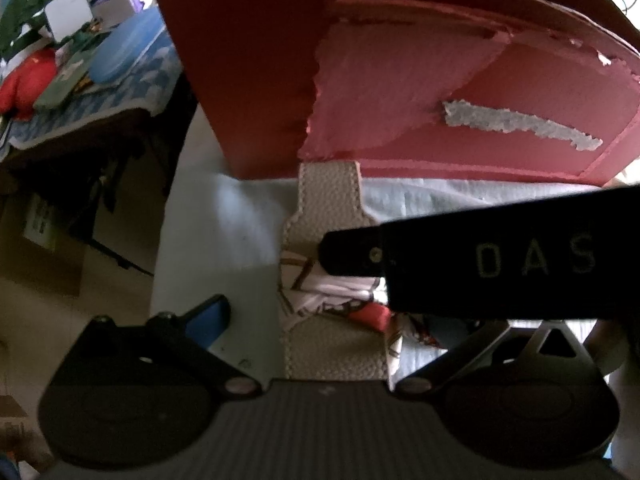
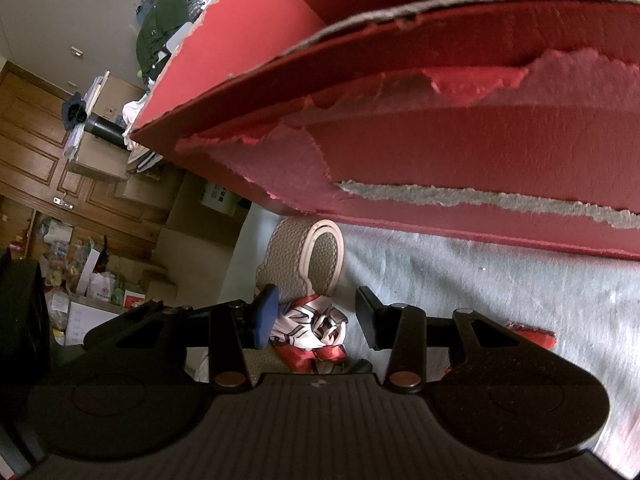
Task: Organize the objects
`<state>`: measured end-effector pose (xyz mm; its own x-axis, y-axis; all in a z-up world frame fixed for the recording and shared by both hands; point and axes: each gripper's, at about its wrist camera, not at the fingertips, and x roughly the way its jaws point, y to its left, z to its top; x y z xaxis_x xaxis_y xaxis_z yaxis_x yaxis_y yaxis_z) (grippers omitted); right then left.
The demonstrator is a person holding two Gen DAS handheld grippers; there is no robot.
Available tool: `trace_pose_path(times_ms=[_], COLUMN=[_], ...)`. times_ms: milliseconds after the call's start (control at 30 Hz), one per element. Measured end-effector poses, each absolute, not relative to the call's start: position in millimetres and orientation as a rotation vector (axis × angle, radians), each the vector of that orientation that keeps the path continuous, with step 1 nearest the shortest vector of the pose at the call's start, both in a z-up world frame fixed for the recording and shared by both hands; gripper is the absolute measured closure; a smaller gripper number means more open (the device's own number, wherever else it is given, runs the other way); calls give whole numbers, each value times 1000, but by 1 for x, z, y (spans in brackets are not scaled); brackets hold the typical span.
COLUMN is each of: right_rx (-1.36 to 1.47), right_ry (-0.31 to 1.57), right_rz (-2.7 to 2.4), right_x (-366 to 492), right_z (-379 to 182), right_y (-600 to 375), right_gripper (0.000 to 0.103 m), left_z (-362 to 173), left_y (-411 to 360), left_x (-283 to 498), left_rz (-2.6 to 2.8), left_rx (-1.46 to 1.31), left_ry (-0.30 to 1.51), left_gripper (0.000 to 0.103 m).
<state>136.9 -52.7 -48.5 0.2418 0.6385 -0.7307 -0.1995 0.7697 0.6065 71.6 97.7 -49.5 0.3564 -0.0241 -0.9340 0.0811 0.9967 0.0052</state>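
Observation:
A beige textured strap (image 1: 328, 204) with a red and white patterned scarf (image 1: 320, 288) tied around it lies on the pale cloth in front of a torn red cardboard box (image 1: 400, 80). My left gripper (image 1: 328, 320) is open, its fingers wide on either side of the strap. The right gripper's black body marked "DAS" (image 1: 520, 264) crosses over the scarf. In the right wrist view my right gripper (image 2: 316, 316) is open around the scarf (image 2: 312, 332), with the looped strap (image 2: 316, 256) just beyond and the red box (image 2: 440, 140) overhanging.
A table (image 1: 100, 92) with blue, red and green items stands at far left. Wooden doors (image 2: 36, 152), cardboard boxes (image 2: 192, 208) and bags crowd the left of the right wrist view. A small red piece (image 2: 536, 336) lies on the cloth (image 2: 500, 280).

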Motion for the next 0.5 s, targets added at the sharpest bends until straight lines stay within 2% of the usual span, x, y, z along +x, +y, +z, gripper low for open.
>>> trace_pose_path(times_ms=[100, 267, 500], right_rx=[442, 474, 477], right_ry=[1202, 1218, 1221], right_rz=[594, 601, 608], right_x=[137, 138, 139], right_z=[-49, -50, -47], right_y=[-55, -59, -52], right_gripper=[59, 65, 61], left_z=[-48, -40, -37], left_y=[100, 100, 99], left_x=[70, 65, 60], left_rz=[-59, -89, -110], left_rx=[50, 55, 62], left_ry=[1210, 1203, 1196], left_gripper=[1, 19, 22])
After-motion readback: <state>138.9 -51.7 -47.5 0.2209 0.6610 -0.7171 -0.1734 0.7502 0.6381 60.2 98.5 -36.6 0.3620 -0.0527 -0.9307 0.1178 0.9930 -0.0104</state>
